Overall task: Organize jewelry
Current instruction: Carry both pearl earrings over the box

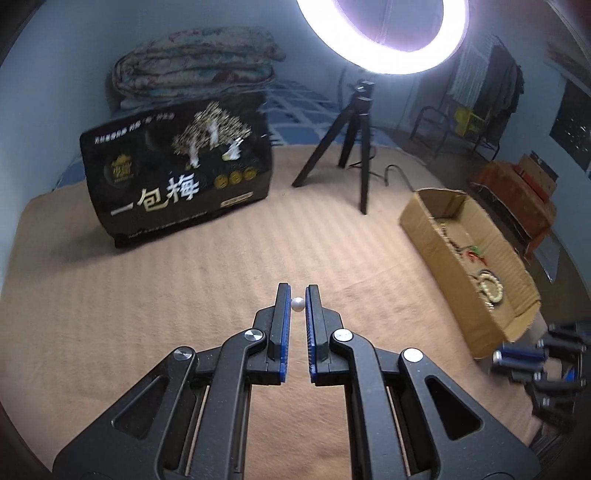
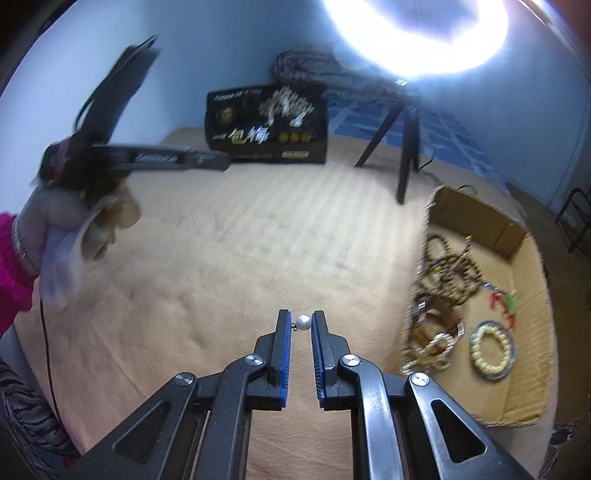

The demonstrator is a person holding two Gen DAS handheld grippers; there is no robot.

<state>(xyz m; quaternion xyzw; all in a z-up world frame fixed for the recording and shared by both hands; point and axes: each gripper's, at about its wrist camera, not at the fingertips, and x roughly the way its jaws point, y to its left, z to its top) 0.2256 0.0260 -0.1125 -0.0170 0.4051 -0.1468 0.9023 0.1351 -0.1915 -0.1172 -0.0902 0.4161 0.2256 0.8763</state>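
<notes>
pinching a small white pearl bead between its blue-padded fingertips, your left gripper hovers over the beige ribbed blanket on the bed. your right gripper likewise grips a small white pearl with a tiny metal link, the link touching the left pad.

the open brown cardboard box sits on the blanket to the right of both grippers. inside it lie a tangle of brown beaded necklaces, a ring of cream beads forming a bracelet, a pale metallic chain bracelet and a small red and green trinket. from the left wrist camera the same box shows the cream bracelet near its close end.

at the far edge of the blanket stands a black printed carton with white chinese lettering, with a folded floral quilt behind it. a black tripod carries a glowing white ring light just beyond the box.

your left hand in a pale glove, pink sleeve at the wrist, appears blurred at the left of the right wrist view.
</notes>
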